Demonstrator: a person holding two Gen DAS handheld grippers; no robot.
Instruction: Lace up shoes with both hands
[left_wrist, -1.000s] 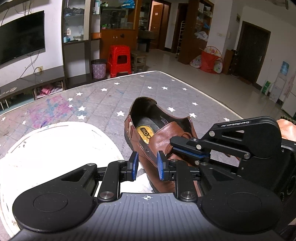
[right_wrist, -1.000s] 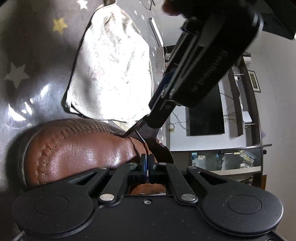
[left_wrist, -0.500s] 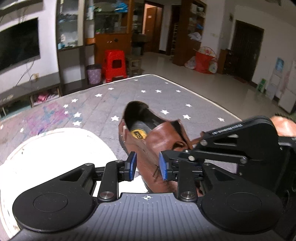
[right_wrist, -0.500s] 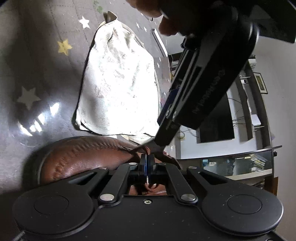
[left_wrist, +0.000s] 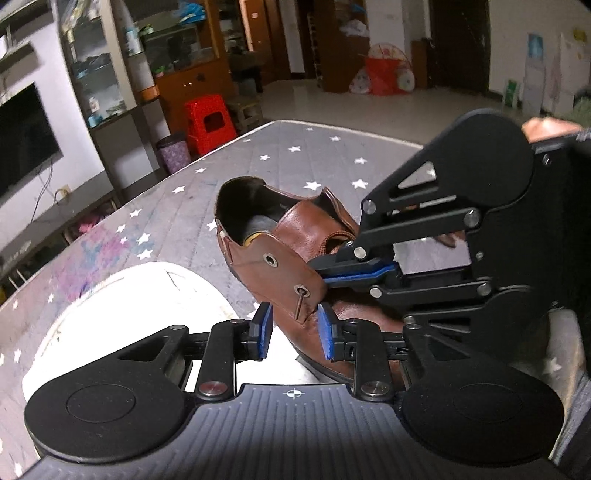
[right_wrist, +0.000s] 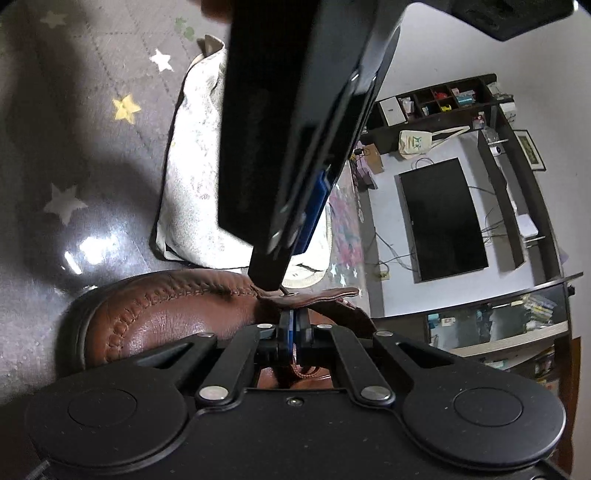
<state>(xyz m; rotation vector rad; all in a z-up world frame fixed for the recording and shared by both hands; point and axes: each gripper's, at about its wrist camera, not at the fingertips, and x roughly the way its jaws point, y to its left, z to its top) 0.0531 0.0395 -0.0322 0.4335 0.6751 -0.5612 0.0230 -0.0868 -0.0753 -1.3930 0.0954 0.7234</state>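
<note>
A brown leather shoe (left_wrist: 280, 240) lies on the star-patterned mat. Its eyelet flap (left_wrist: 280, 273) faces me, and a brown lace tip (left_wrist: 300, 304) pokes out of the lower eyelet. My left gripper (left_wrist: 293, 330) is open, its blue pads on either side of that lace tip. My right gripper (left_wrist: 354, 275) reaches in from the right, shut on the lace behind the flap. In the right wrist view the right gripper (right_wrist: 293, 326) is shut on the lace over the shoe (right_wrist: 166, 314), with the left gripper (right_wrist: 295, 147) looming above.
A white cloth (left_wrist: 122, 306) lies on the mat (left_wrist: 177, 221) left of the shoe; it also shows in the right wrist view (right_wrist: 192, 177). A red stool (left_wrist: 208, 120), a bin (left_wrist: 173, 153) and a TV (right_wrist: 443, 218) stand beyond the mat.
The shoe has tilted so its eyelet flap faces me. The lace tip now pokes out through the lower eyelet. The left gripper has moved closer, pads around the tip.
</note>
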